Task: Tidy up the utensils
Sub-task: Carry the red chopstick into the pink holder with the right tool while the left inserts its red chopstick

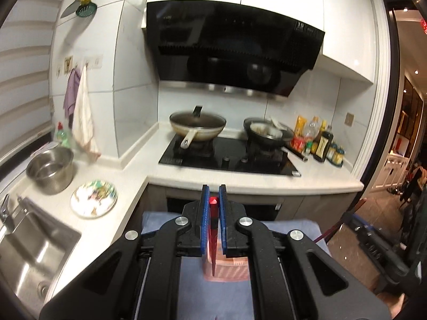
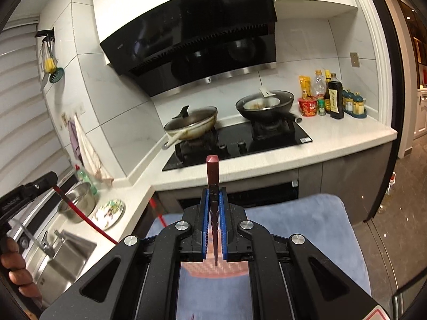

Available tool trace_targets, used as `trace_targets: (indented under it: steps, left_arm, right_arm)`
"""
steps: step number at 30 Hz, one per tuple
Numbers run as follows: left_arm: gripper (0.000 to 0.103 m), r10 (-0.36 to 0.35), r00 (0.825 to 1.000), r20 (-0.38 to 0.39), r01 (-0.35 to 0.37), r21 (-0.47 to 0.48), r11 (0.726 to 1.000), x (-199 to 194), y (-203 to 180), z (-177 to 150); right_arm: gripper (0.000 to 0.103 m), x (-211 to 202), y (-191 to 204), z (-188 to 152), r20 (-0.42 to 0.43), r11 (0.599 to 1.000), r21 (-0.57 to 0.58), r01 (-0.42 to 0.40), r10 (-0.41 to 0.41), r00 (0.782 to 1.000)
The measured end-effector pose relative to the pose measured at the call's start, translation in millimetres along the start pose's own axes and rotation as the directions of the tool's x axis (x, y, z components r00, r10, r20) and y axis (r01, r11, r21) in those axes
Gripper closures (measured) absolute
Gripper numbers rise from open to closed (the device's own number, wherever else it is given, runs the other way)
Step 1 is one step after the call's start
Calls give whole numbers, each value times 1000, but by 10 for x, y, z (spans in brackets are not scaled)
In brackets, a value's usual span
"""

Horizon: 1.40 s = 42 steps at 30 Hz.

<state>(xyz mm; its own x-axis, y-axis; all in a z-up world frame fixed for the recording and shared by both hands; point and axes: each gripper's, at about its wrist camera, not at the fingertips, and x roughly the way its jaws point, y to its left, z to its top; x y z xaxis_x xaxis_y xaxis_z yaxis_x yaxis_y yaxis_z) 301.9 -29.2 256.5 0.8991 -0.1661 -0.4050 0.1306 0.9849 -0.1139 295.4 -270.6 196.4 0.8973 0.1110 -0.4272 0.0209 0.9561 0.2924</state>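
Two red chopsticks, one per gripper: the left gripper (image 1: 213,194) jaws pinch a chopstick (image 1: 213,229); the right gripper (image 2: 214,200) jaws clamp another chopstick (image 2: 212,173), above the pink basket (image 2: 213,269).

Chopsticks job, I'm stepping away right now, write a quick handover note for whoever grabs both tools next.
Left tool: shut on a red chopstick, held upright between the blue pads.
Right tool: shut on a dark red chopstick, its square end sticking up past the fingertips.
Both tools are raised over the blue cloth, in front of the stove counter. A pinkish woven basket sits on the cloth right under them.
Done: one chopstick picked up in each tool.
Left: set both down where utensils belong, probably the basket; its contents are hidden from here.
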Motion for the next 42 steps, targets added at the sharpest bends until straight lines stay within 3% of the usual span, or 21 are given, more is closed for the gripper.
trace_targets:
  steps: [5,12,21,24,25,26,28,30,32,42]
  left_arm:
    - [96,-25,1000,-5,25,-33,999,394,-16,29]
    - [96,-6,999,-48,5,-27,1000,832,-4,-117]
    - [96,27,986,-163,-31,-17,999,1261,25,-458]
    - [95,47,986,-160,-49,-3,999,1288,15,-527]
    - [89,59,986,-156,-59,6,998,1283,5,-540]
    - [77,67,986,-152,-66,12,998,1278,-8,-549]
    - [64,80,986,-144,-79,15,997,1255,-12,-562]
    - [62,95,985,-141,-93,21,995,1221,-9,-573]
    - [57,104,984,-143,-102,26,994,1189,4,-580]
    - [56,119,983,-138,-114,48,992,808,32,-720]
  right_arm:
    - [96,397,22,68,-25,1000,16,-7,8,1000]
    - [96,893,2,-114,-109,1000,19,-4,6,994]
    - [96,1176,-124,-343,-176,1000,7,20,-18,984]
    - [91,1182,-150,-364,-175,999,2,38,-37,984]
    - [89,1176,-161,-365,-171,999,3,44,-43,984]
    - [84,1175,-165,-363,-170,999,6,47,-45,984]
    - [70,1124,-195,-358,-159,998,21,52,-48,986]
    - [62,1047,-203,-350,-140,998,26,53,-49,989]
    - [61,983,-191,-338,-132,998,17,55,-53,990]
    - [55,503,-37,-469,-107,998,-47,51,-56,993]
